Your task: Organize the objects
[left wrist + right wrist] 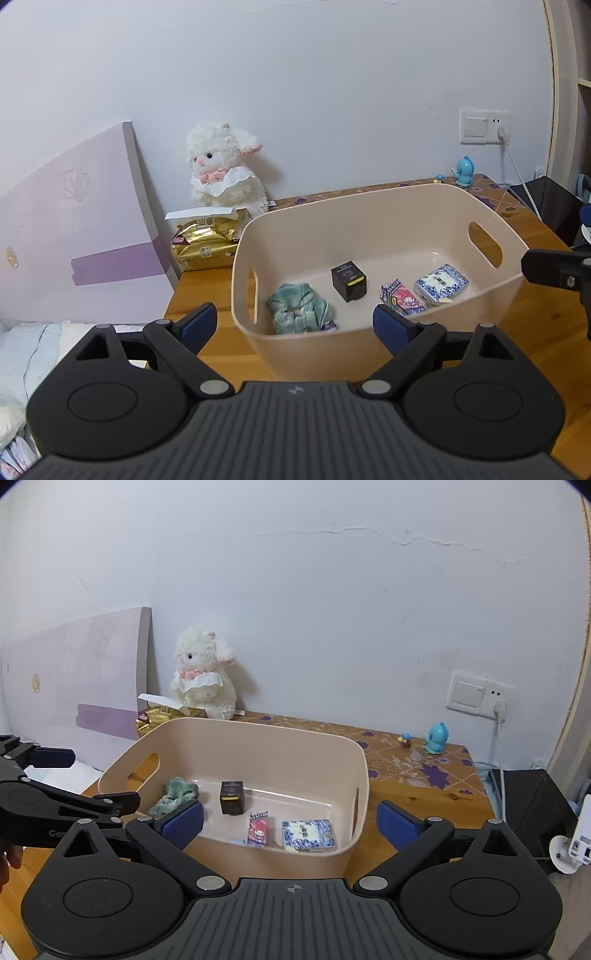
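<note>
A beige plastic bin stands on the wooden desk. In it lie a green scrunchie, a small black box, a pink cartoon pack and a blue-and-white tissue pack. My left gripper is open and empty at the bin's near wall; it also shows at the left of the right wrist view. My right gripper is open and empty, over the bin's near right corner.
A white plush lamb and a gold tissue pack sit at the back left by a pink headboard. A blue figurine, wall socket with cable and black box are right.
</note>
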